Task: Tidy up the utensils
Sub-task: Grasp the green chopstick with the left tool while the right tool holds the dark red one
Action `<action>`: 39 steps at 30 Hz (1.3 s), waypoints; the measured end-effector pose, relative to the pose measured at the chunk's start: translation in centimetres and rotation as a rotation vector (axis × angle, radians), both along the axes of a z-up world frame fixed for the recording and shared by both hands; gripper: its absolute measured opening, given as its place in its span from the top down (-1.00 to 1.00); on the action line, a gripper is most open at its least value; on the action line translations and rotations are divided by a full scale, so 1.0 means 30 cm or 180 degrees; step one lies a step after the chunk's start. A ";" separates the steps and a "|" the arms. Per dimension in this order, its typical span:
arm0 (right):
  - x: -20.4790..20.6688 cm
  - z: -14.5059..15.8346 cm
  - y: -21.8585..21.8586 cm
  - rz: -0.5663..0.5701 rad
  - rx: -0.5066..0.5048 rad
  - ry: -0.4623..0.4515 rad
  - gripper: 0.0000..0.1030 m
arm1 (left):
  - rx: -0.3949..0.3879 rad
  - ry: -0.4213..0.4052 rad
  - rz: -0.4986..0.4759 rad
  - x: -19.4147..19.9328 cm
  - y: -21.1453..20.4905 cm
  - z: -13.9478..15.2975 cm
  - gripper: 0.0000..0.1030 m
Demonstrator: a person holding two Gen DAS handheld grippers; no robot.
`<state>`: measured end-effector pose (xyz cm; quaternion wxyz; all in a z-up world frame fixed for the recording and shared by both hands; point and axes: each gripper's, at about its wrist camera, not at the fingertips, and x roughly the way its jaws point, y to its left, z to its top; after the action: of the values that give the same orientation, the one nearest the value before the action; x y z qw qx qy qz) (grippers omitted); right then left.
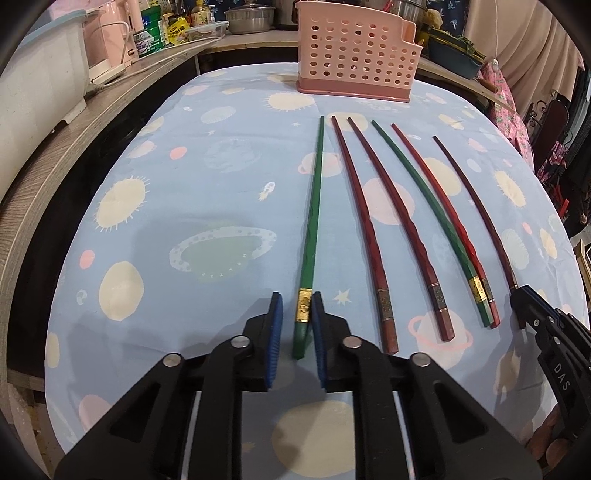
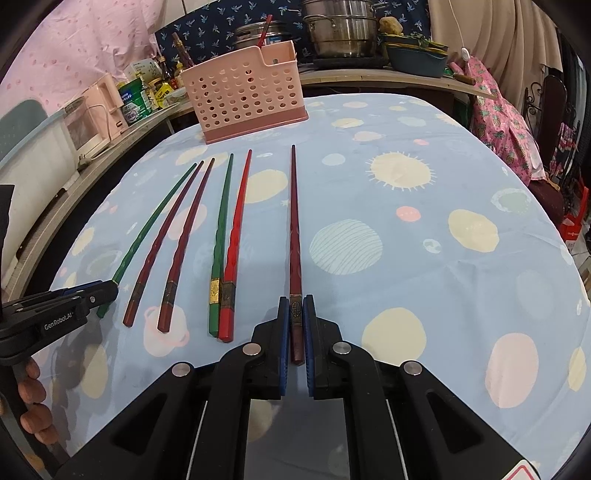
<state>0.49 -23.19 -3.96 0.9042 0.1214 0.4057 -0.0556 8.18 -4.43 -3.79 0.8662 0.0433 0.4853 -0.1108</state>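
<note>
Several chopsticks lie side by side on the blue planet-print tablecloth (image 1: 207,155), tips toward a pink perforated utensil holder (image 1: 354,55) (image 2: 240,96) at the far edge. My left gripper (image 1: 297,295) (image 2: 109,290) straddles the gold-banded end of the leftmost green chopstick (image 1: 314,206) (image 2: 155,218); the right pad touches it, while a gap shows at the left pad. My right gripper (image 2: 295,299) (image 1: 524,295) is shut on the thick end of the rightmost dark maroon chopstick (image 2: 294,221) (image 1: 476,206). Both chopsticks rest on the cloth.
Between the two lie two dark red chopsticks (image 1: 354,206) and a green and red pair (image 1: 424,192) touching each other. A wooden counter (image 1: 74,140) with appliances, bottles and pots (image 2: 340,29) runs along the left and back. A hand (image 2: 33,398) holds the left gripper.
</note>
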 end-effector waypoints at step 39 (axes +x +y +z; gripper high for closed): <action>-0.037 0.287 -0.113 -0.0152 0.0110 -0.0590 0.86 | -0.0489 -0.0236 0.0107 0.002 0.121 0.260 0.87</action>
<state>-0.63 -26.58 4.65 0.9341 0.1512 0.3182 -0.0587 8.23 -0.80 4.00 0.8861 -0.0273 0.4436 -0.1315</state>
